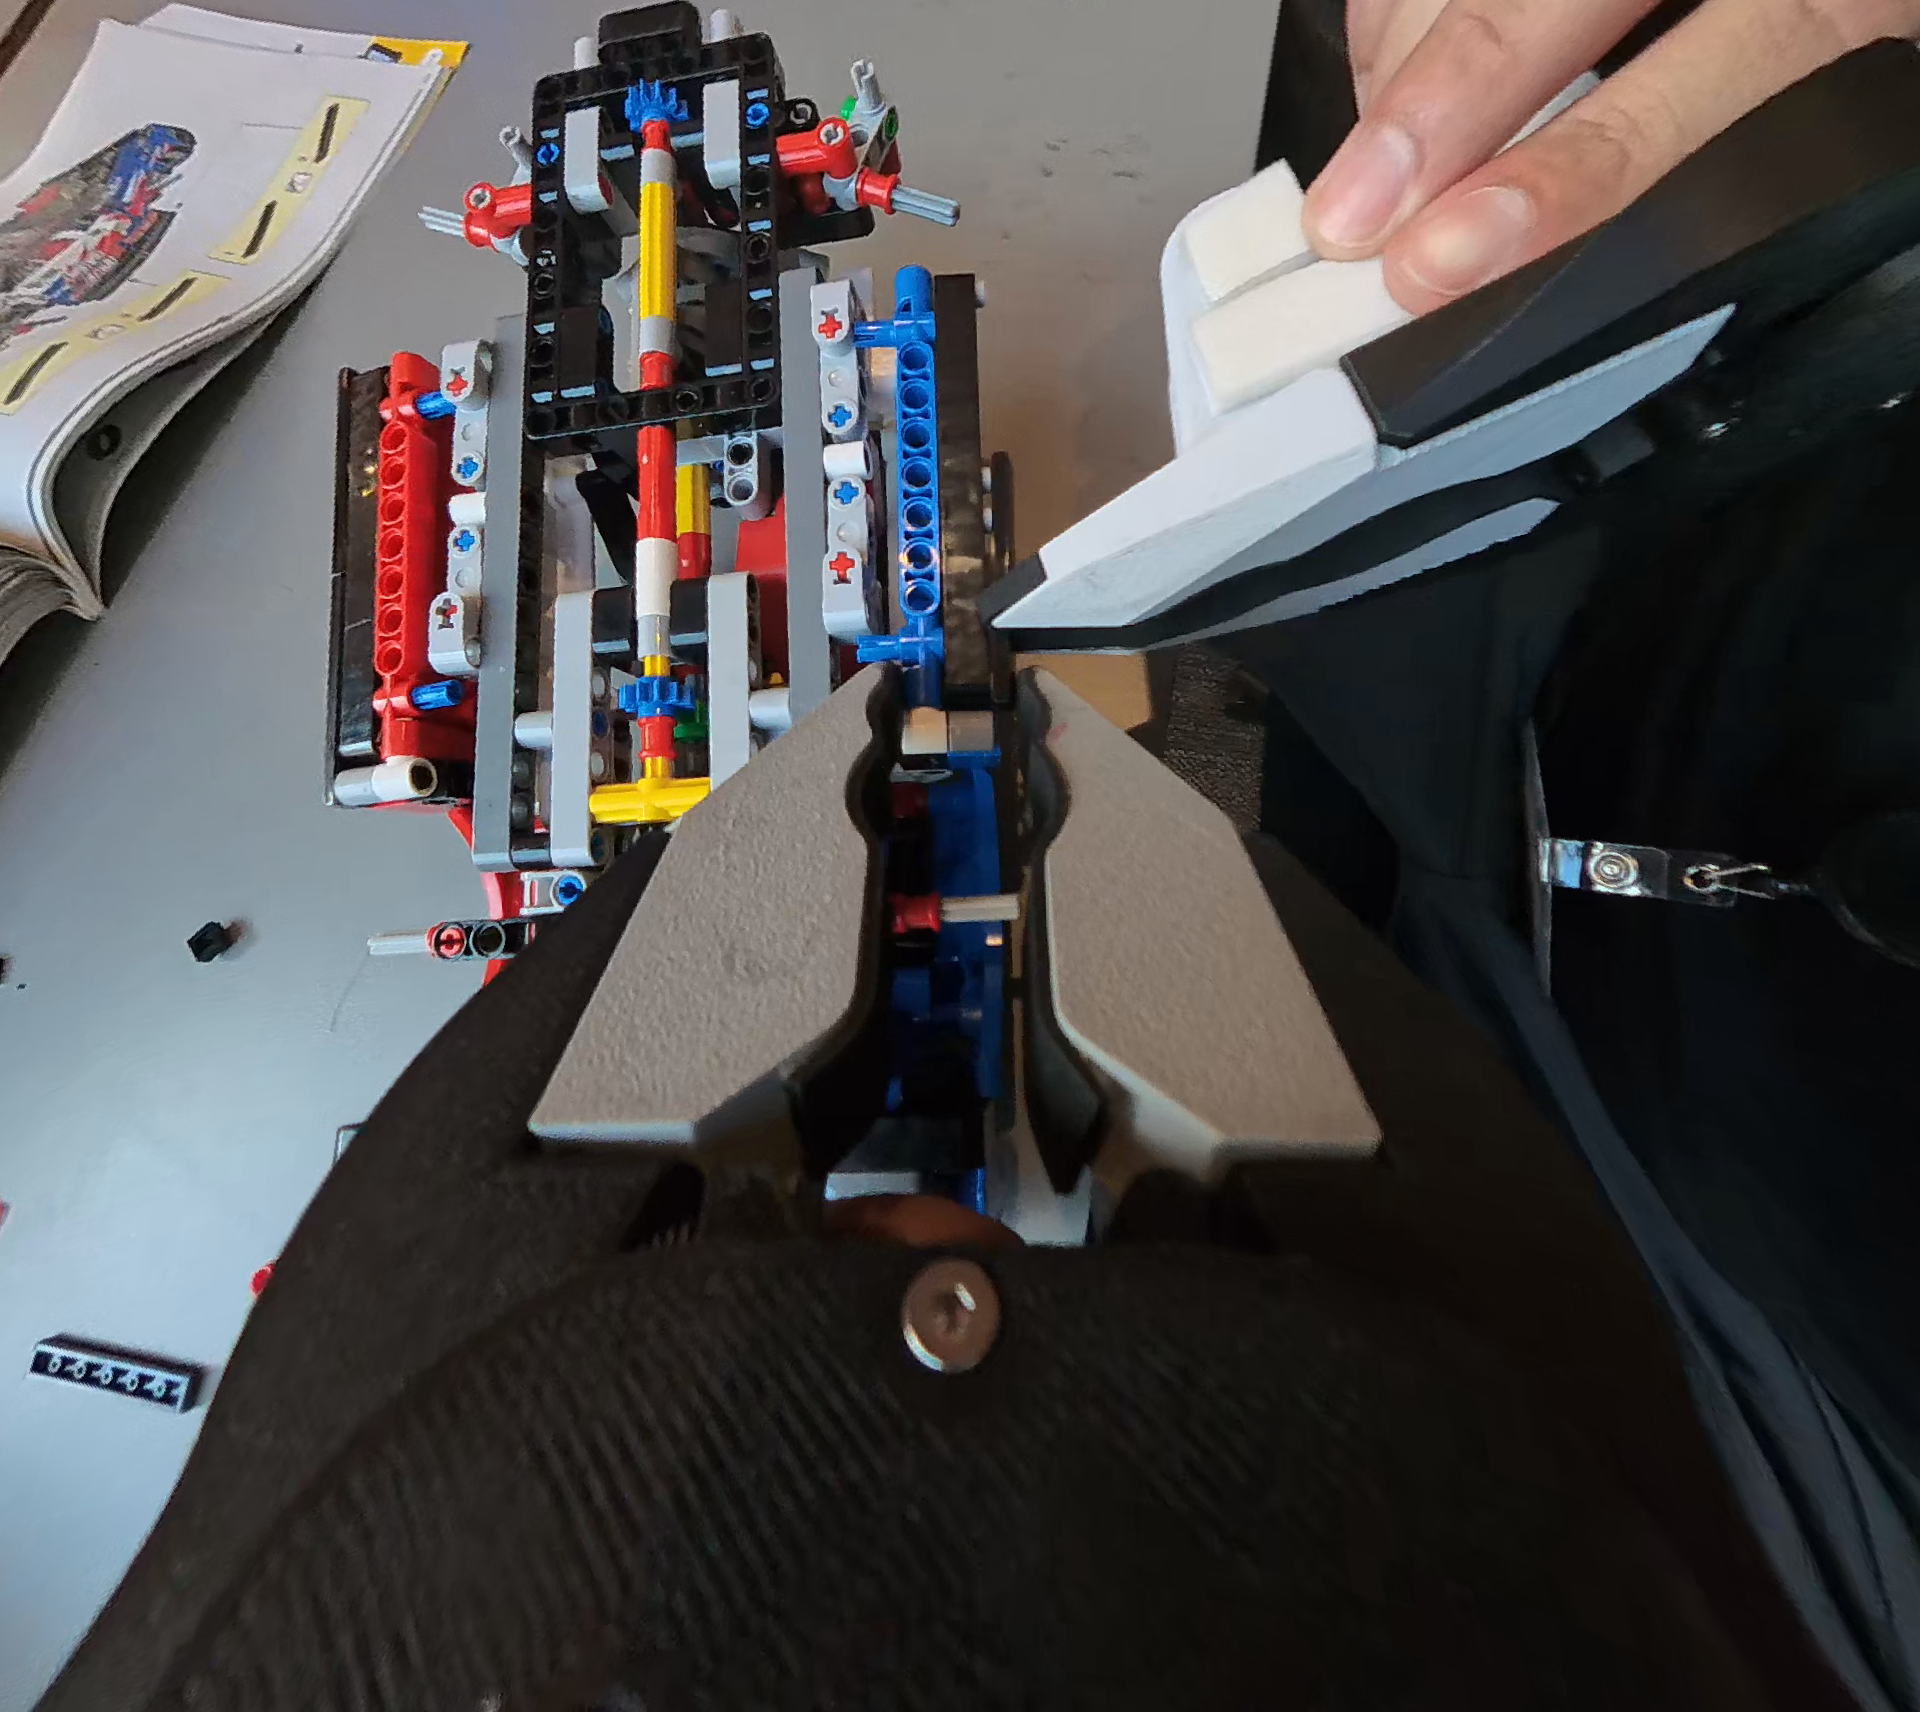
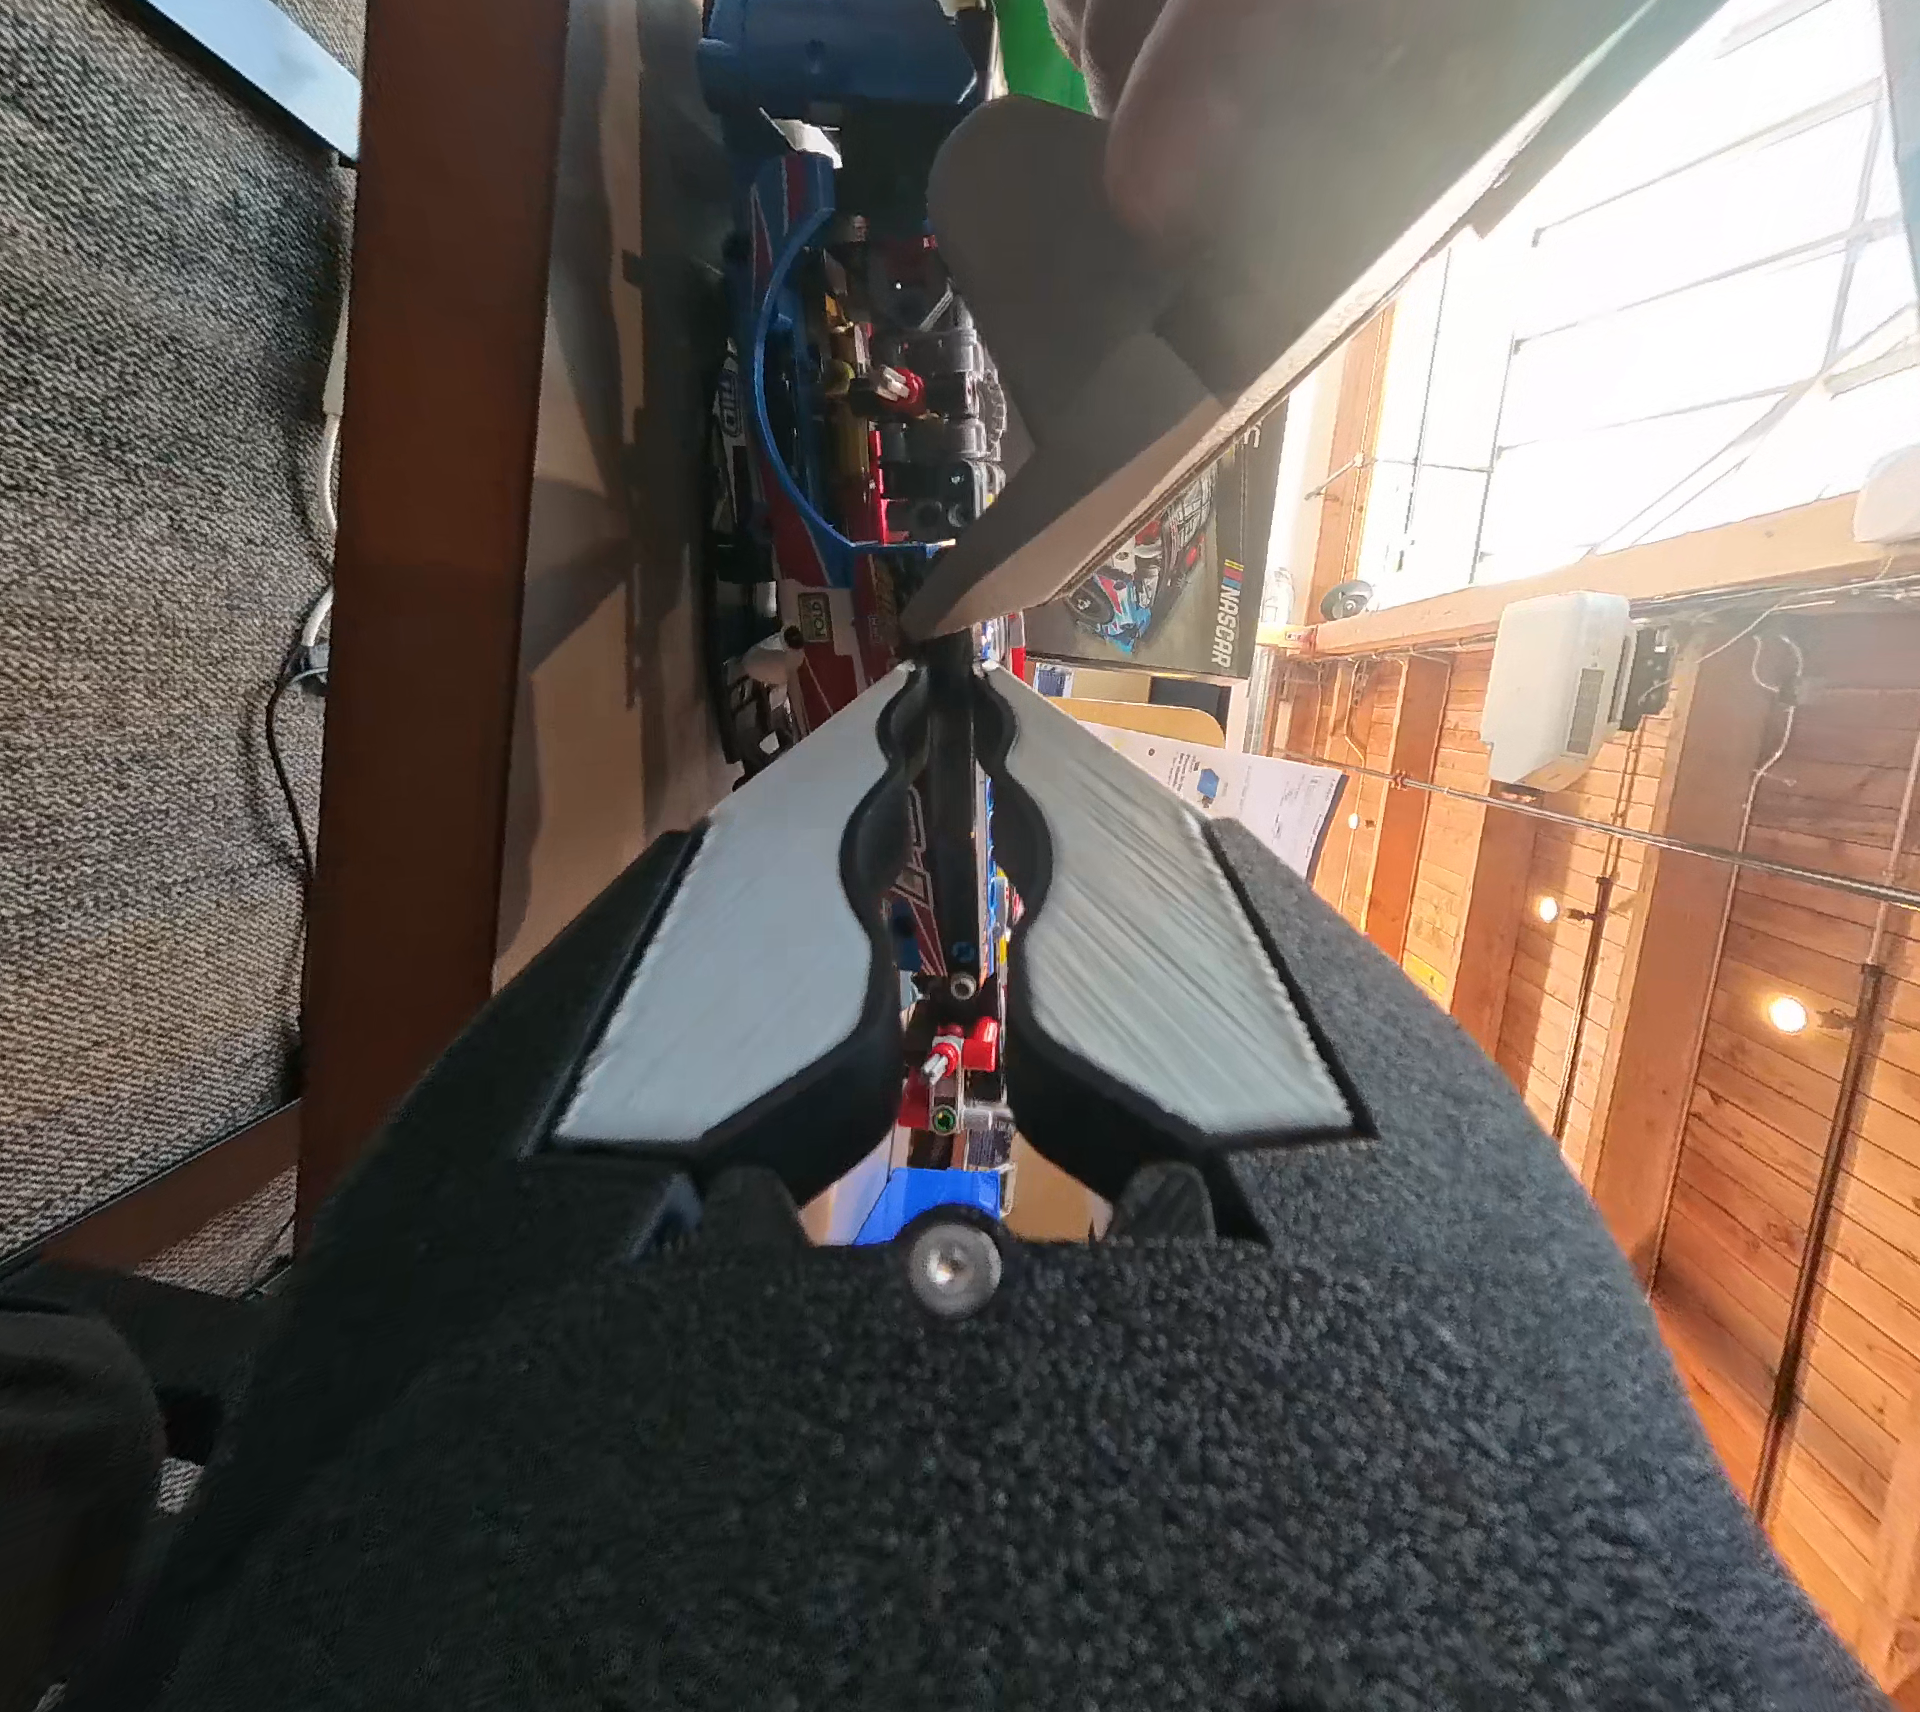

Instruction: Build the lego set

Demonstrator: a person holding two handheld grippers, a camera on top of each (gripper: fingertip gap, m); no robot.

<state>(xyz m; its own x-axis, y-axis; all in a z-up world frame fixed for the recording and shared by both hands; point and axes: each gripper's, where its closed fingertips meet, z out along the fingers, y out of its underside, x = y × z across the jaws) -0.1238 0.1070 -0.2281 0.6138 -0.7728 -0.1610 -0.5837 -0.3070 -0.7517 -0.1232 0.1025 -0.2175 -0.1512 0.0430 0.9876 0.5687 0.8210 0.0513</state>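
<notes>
Left gripper (image 1: 951, 706) pinches chassis's (image 1: 655, 457) blue side panel (image 1: 940, 987), steadying it | right gripper (image 2: 945, 675) pinches black edge strip (image 2: 951, 831) at 12 o'clock to seat it.

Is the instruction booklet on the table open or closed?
Open. In the left wrist view the booklet lies on the grey table with its pages spread and curling upward, printed pictures showing.
</notes>
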